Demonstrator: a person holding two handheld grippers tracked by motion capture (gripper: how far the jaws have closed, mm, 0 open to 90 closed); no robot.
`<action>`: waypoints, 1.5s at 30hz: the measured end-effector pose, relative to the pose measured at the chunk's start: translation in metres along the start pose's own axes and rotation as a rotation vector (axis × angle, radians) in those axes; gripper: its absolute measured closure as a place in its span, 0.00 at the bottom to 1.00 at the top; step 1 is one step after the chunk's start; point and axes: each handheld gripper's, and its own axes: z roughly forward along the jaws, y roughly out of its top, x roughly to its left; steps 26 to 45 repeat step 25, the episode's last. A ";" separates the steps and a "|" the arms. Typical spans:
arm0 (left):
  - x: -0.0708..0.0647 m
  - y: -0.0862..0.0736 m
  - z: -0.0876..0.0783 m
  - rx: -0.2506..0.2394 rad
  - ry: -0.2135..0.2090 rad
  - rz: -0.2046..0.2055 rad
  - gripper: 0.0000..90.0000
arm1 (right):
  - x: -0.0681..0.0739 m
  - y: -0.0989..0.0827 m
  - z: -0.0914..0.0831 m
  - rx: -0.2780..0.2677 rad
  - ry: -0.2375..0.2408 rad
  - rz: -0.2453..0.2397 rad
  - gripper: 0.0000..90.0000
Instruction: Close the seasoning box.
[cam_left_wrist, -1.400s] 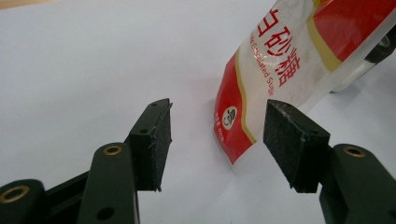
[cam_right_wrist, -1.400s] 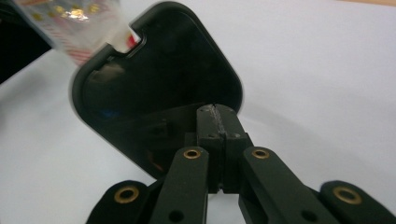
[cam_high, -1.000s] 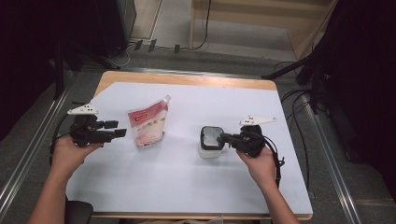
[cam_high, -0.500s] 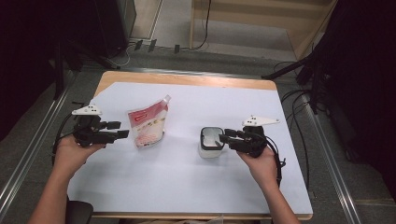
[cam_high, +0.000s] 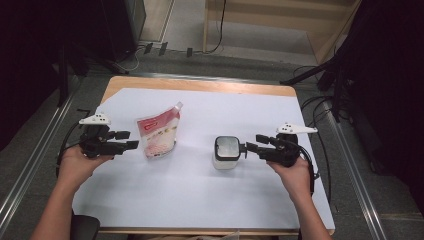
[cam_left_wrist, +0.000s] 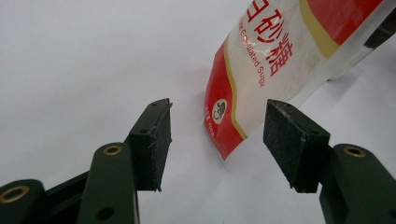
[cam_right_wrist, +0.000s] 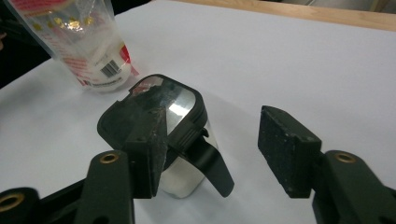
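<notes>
**Release at jar, pouch not yet gripped**

Jar: the small clear square container with black lid and black side handle (cam_high: 226, 153) stands upright on the white-covered desk (cam_high: 200, 200), right of centre. The right claw (cam_right_wrist: 210, 144) has just been opening; its jaws stand apart around the handle, pads off it, holding nothing. Contents cannot be made out through the reflective lid. The red-and-white plastic stand-up sugar pouch (cam_high: 159, 135) leans left of centre, holding white granules. The left claw (cam_left_wrist: 217, 140) is partly open and empty, the pouch's bottom corner just ahead of its jaws.

Risks: the near jaw could snag the handle and tip the jar; a corner pinch could topple the pouch.
</notes>
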 end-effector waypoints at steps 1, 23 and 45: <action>0.000 0.000 0.000 0.007 0.004 -0.001 0.47 | -0.002 -0.001 -0.002 -0.008 -0.001 0.006 0.47; 0.002 -0.003 0.005 0.003 0.036 -0.019 0.45 | -0.029 -0.022 -0.010 0.025 -0.114 -0.019 0.32; 0.002 -0.003 0.005 0.003 0.035 -0.019 0.45 | -0.030 -0.023 -0.010 0.018 -0.121 -0.015 0.32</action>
